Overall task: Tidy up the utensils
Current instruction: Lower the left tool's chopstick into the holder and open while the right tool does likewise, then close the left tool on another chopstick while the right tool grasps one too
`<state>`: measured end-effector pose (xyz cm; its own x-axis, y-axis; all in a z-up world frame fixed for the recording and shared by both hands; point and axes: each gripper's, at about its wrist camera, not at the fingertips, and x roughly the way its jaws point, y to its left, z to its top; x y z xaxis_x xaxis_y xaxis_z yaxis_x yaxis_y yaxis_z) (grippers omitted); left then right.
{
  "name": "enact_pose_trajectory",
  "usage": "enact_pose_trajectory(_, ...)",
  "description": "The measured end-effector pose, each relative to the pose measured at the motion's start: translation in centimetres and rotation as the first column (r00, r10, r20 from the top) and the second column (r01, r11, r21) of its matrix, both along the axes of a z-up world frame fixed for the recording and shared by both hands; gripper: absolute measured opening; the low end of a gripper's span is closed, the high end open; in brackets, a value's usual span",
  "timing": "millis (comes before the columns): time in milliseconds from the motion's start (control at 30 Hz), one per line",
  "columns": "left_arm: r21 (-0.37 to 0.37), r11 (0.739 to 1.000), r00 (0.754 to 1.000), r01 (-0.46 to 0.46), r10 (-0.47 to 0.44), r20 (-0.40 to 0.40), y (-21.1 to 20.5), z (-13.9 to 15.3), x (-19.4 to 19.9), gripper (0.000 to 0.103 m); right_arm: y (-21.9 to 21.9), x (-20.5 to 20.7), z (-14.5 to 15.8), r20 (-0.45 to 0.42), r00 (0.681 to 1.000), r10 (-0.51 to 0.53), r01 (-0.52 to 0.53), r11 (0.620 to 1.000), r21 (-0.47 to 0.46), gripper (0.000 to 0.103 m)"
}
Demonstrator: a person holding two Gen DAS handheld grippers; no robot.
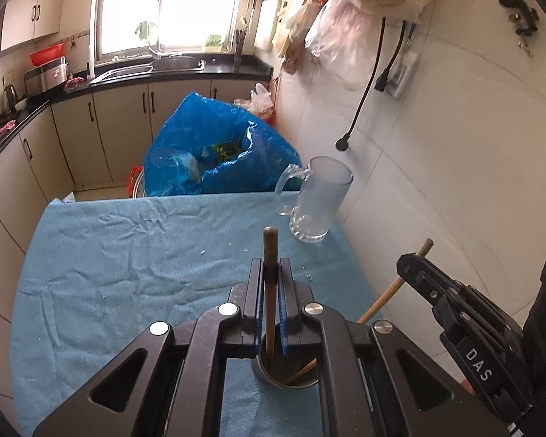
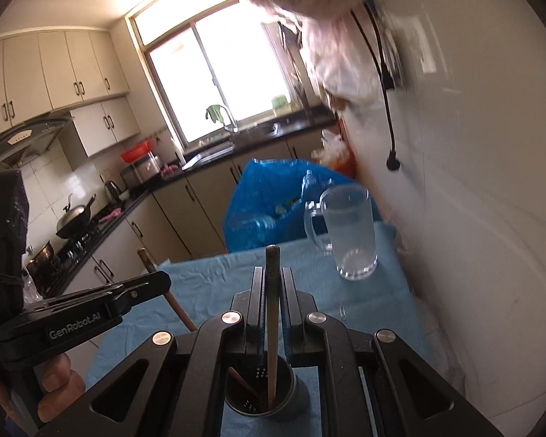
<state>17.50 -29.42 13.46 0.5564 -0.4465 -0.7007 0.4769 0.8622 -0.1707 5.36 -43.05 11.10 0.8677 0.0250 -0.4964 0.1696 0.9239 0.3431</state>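
Each gripper holds one wooden chopstick upright with its lower end inside a dark metal utensil cup [image 1: 287, 375] that stands on the blue cloth. My left gripper [image 1: 271, 266] is shut on a dark brown chopstick [image 1: 270, 255]. My right gripper [image 2: 272, 276] is shut on a paler chopstick [image 2: 272, 291], which enters the cup [image 2: 262, 393]. The right gripper [image 1: 411, 260] shows at the right of the left wrist view, its chopstick [image 1: 380, 300] slanting into the cup. The left gripper [image 2: 156, 280] shows at the left of the right wrist view.
A glass mug [image 1: 318, 200] stands at the far right corner of the blue-clothed table [image 1: 127, 255], close to the white tiled wall. A blue plastic bag [image 1: 214, 149] sits beyond the table's far edge. Kitchen counters [image 1: 156, 73] run behind and to the left.
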Motion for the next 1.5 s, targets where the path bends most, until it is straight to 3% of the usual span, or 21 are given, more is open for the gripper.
enact_pose_trajectory(133, 0.010, 1.000, 1.000, 0.001, -0.001, -0.014, 0.2, -0.3, -0.1, 0.009, -0.2, 0.6, -0.7, -0.025, 1.000, -0.009, 0.009, 1.000, -0.006, 0.010)
enact_pose_trajectory(200, 0.009, 1.000, 1.000, 0.003, -0.003, -0.008, 0.5, -0.1, -0.3, 0.016, -0.3, 0.5, -0.5, -0.026, 1.000, -0.008, 0.008, 1.000, -0.019, 0.025)
enact_pose_trajectory(267, 0.001, 1.000, 1.000, -0.003, 0.003, 0.006, 0.8, 0.5, -0.6, 0.034, -0.4, -0.2, 0.2, -0.003, 1.000, -0.025, 0.025, 0.999, -0.030, 0.034)
enact_pose_trajectory(300, -0.003, 1.000, 1.000, -0.006, 0.006, 0.016, 1.1, 0.8, -0.8, 0.036, -0.5, -0.7, 0.7, 0.013, 0.999, -0.031, 0.032, 0.999, -0.034, 0.034)
enact_pose_trajectory(700, -0.049, 0.997, 0.992, -0.052, 0.057, 0.114, 8.8, 4.6, -6.2, 0.037, 1.1, -8.5, 5.1, 0.136, 0.991, -0.012, 0.014, 1.000, -0.018, 0.035)
enact_pose_trajectory(967, -0.003, 0.995, 0.989, -0.104, 0.103, 0.110, 15.9, 2.9, -9.8, 0.037, 6.4, -10.4, 2.3, 0.057, 0.990, 0.128, -0.129, 0.991, 0.019, 0.035)
enact_pose_trajectory(1100, 0.048, 0.989, 0.990, -0.137, 0.135, 0.042, 19.5, -0.4, -10.7, 0.037, 9.7, -10.0, -0.8, -0.027, 0.981, 0.192, -0.191, 0.981, 0.027, 0.044)
enact_pose_trajectory(1233, 0.073, 0.982, 0.982, -0.176, 0.180, -0.056, 22.5, -4.7, -11.3, 0.037, 12.0, -9.2, -4.8, -0.129, 0.967, 0.220, -0.215, 0.975, 0.054, 0.045)
enact_pose_trajectory(1333, 0.043, 0.982, 0.959, -0.183, 0.188, -0.214, 24.9, -9.4, -11.1, 0.036, 13.2, -8.6, -7.6, -0.197, 0.948, 0.250, -0.236, 0.968, 0.089, 0.045)
enact_pose_trajectory(1500, 0.003, 0.981, 0.896, -0.195, 0.179, -0.407, 26.5, -15.1, -10.8, 0.029, 14.4, -8.3, -10.3, -0.260, 0.927, 0.270, -0.249, 0.962, 0.111, 0.045)
